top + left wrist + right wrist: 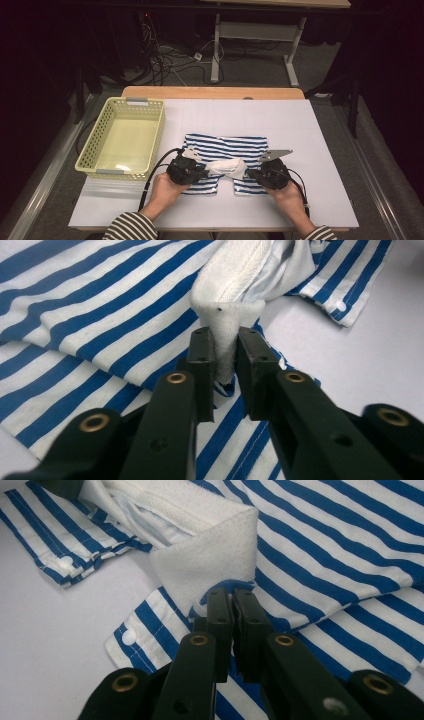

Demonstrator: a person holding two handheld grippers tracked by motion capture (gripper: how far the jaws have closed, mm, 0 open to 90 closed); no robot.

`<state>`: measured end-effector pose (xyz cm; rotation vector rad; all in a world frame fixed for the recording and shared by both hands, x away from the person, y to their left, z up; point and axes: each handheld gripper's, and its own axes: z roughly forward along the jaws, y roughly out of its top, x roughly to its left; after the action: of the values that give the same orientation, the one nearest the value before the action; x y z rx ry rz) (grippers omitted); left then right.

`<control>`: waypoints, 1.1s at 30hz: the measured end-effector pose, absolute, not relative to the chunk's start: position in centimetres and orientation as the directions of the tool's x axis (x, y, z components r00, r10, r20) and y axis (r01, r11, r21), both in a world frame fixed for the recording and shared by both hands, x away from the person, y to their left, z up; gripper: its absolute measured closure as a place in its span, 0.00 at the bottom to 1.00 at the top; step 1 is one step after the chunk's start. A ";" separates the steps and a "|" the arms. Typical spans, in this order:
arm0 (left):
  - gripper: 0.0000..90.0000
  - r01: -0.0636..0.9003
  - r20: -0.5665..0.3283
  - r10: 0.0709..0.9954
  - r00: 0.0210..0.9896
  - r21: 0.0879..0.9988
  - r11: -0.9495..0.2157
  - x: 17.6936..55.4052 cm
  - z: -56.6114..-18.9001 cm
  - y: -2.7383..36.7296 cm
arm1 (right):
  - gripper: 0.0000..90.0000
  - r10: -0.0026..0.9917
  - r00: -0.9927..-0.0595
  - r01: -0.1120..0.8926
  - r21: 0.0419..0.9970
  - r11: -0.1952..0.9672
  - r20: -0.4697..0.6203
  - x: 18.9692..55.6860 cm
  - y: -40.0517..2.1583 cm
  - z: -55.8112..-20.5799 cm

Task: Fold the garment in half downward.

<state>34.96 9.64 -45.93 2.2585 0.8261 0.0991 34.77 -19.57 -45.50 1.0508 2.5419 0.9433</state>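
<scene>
White-topped table (320, 150), dark cabled floor behind, left hand-held gripper (226, 347) and right hand-held gripper (232, 605) pinching striped garment (225, 147)

Dim room, grey floor (260, 65) — tangled cables (165, 60), perhaps a second desk (260, 30) behind.
</scene>
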 end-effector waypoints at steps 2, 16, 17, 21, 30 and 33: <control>0.80 0.530 -0.166 0.590 0.790 0.668 -0.522 34.8 -45.6 9.8 | 0.97 0.698 -0.715 0.548 0.645 0.532 0.032 34.7 -19.6 -45.5; 0.80 0.616 -0.251 0.666 0.703 0.683 -0.393 36.8 -44.9 12.1 | 0.97 0.699 -0.713 0.561 0.640 0.525 0.051 34.4 -20.0 -45.4; 0.80 0.620 -0.253 0.667 0.701 0.678 -0.394 37.0 -45.0 12.0 | 0.97 0.696 -0.716 0.558 0.641 0.526 0.053 34.3 -20.1 -45.4; 0.80 0.631 -0.264 0.662 0.702 0.660 -0.406 37.4 -45.6 11.5 | 0.97 0.695 -0.717 0.560 0.640 0.526 0.057 34.3 -20.2 -45.4; 0.76 0.610 -0.245 0.635 0.733 0.649 -0.454 36.8 -45.9 10.5 | 0.89 0.695 -0.716 0.541 0.675 0.502 0.057 34.3 -20.3 -44.6; 0.76 0.609 -0.243 0.631 0.737 0.644 -0.463 36.9 -46.1 10.3 | 0.89 0.701 -0.711 0.526 0.707 0.473 0.060 34.6 -20.4 -43.6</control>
<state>36.87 10.27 -46.05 2.1935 0.9303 0.0381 34.58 -20.42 -43.63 1.0549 2.4833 1.0676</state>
